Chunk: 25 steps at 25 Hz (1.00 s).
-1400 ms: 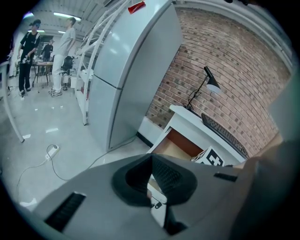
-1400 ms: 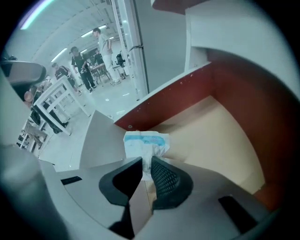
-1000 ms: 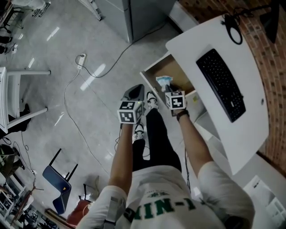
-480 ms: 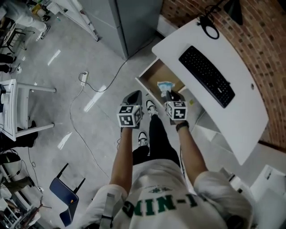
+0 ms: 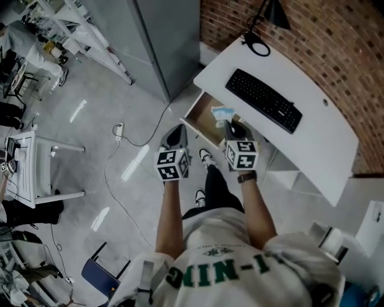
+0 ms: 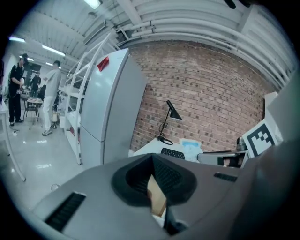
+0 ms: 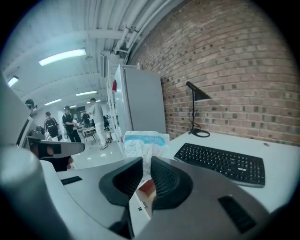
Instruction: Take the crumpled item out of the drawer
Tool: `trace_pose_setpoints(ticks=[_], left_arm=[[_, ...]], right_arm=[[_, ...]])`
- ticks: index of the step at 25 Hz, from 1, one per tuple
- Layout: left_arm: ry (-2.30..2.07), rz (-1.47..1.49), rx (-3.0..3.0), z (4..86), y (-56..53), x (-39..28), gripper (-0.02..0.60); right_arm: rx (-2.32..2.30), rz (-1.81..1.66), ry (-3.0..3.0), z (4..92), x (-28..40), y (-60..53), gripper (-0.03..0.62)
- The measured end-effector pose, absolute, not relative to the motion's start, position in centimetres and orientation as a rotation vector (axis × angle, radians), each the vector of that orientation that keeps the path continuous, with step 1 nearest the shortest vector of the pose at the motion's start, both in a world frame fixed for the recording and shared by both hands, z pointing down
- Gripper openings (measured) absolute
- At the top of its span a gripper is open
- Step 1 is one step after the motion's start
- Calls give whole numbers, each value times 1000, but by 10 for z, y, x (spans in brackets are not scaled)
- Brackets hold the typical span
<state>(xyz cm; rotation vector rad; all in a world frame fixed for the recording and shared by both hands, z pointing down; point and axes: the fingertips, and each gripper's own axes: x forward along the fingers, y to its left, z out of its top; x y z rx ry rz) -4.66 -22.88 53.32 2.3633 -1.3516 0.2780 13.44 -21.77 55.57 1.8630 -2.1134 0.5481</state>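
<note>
The crumpled item point(image 5: 222, 113) is a white wrapper with light blue print. It is held between the jaws of the right gripper point(image 5: 231, 127), which are closed narrow on its lower part. In the right gripper view the wrapper point(image 7: 143, 140) stands up above the dark ribbed pads point(image 7: 164, 180), and its upper part is free and wrinkled. In the head view the wrapper shows over the open drawer point(image 5: 191, 120), near the front edge of the white desk point(image 5: 318, 144). The drawer is pulled out from under the desk and its inside is of a wood colour.

The left gripper point(image 5: 175, 137) is just beside the drawer, on the side of the floor, and apart from the wrapper. In the left gripper view its jaws are together at the tips and nothing is between them.

On the desk lies a black keyboard point(image 5: 263, 100), and further back stands a black lamp point(image 5: 271, 12) against the brick wall point(image 5: 318, 36). A tall grey cabinet point(image 5: 162, 42) stands to the left of the desk. A white power strip point(image 5: 119, 129) with its cable lies on the grey floor point(image 5: 78, 156).
</note>
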Motion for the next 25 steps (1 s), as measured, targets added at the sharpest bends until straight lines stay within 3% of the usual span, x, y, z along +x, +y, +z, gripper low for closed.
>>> trace_pose_setpoints(ticks=[13, 25], left_arm=[[-1542, 175, 2564, 441, -196, -68, -6], [-1549, 127, 2568, 440, -203, -68, -6]], right_arm=[[1953, 283, -2261, 461, 111, -182, 54], [1883, 213, -2301, 451, 95, -181, 54]])
